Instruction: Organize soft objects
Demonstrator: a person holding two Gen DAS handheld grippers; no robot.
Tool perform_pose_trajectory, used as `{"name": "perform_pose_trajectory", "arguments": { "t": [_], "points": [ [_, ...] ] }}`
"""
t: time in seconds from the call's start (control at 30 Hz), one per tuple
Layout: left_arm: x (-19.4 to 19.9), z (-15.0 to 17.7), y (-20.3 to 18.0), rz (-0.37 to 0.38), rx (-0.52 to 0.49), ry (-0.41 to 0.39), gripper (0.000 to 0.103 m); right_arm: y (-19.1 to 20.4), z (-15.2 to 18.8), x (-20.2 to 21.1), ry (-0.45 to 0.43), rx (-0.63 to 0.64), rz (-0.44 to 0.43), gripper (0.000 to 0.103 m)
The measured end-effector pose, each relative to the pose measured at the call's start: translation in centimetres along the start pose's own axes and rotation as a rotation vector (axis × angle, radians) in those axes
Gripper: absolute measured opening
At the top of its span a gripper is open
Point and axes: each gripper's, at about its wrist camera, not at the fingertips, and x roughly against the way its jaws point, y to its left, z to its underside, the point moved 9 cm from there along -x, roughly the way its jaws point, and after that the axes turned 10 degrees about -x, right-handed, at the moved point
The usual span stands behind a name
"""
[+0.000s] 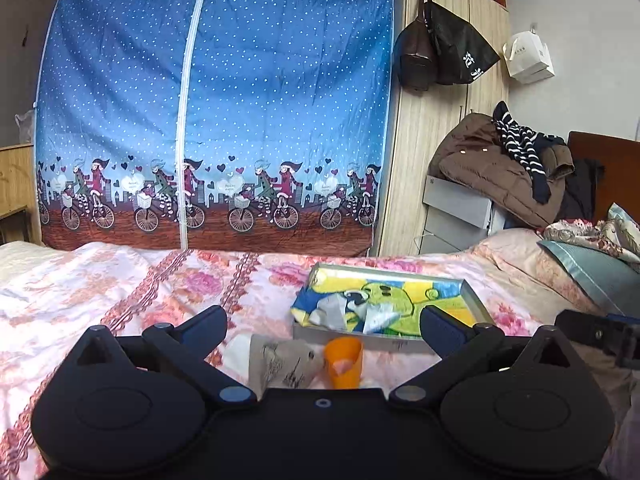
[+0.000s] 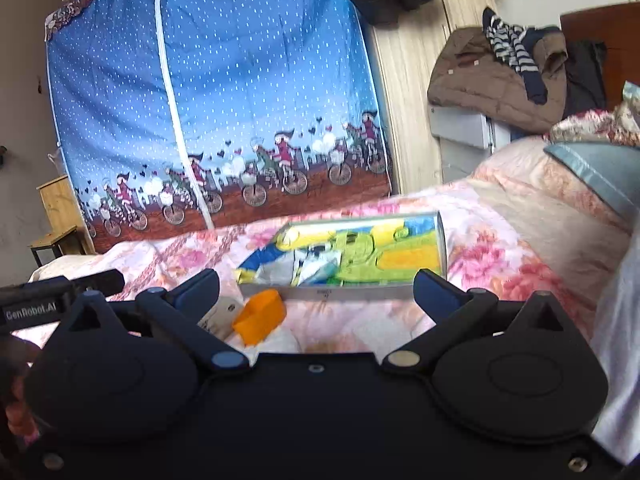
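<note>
A grey shallow tray lies on the floral bedspread and holds a yellow, green and blue cartoon cloth with pale crumpled cloths on top. In front of the tray lie an orange soft cup-shaped piece and a beige printed cloth. My left gripper is open and empty, just short of them. In the right wrist view the tray, the orange piece and the beige cloth show too. My right gripper is open and empty before the tray.
A blue fabric wardrobe stands behind the bed. A wooden wardrobe with hanging bags, and a pile of coats on grey boxes, are at the right. Pillows lie at the bed's right end. The left gripper's body shows at the right view's left edge.
</note>
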Motion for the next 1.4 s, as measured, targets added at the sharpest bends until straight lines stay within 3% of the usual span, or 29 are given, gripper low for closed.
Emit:
{"name": "perform_pose_trajectory", "arguments": {
  "t": [0.23, 0.37, 0.6, 1.4],
  "points": [
    [0.8, 3.4, -0.5, 0.026, -0.004, 0.07, 0.102, -0.9, 1.3, -0.5, 0.066, -0.021, 0.058, 0.103],
    [0.0, 4.6, -1.4, 0.047, -0.063, 0.114, 0.102, -2.0, 2.1, -1.9, 0.121, -0.04, 0.106, 0.103],
    [-1.3, 6.3, -1.8, 0.071, -0.055, 0.193, 0.102, -3.2, 4.1, -2.6, 0.178, -0.063, 0.167, 0.103],
    [-1.8, 7.2, -2.8, 0.083, -0.088, 0.239, 0.102, -3.4, 5.5, -3.7, 0.268, 0.002, 0.198, 0.103]
  ]
}}
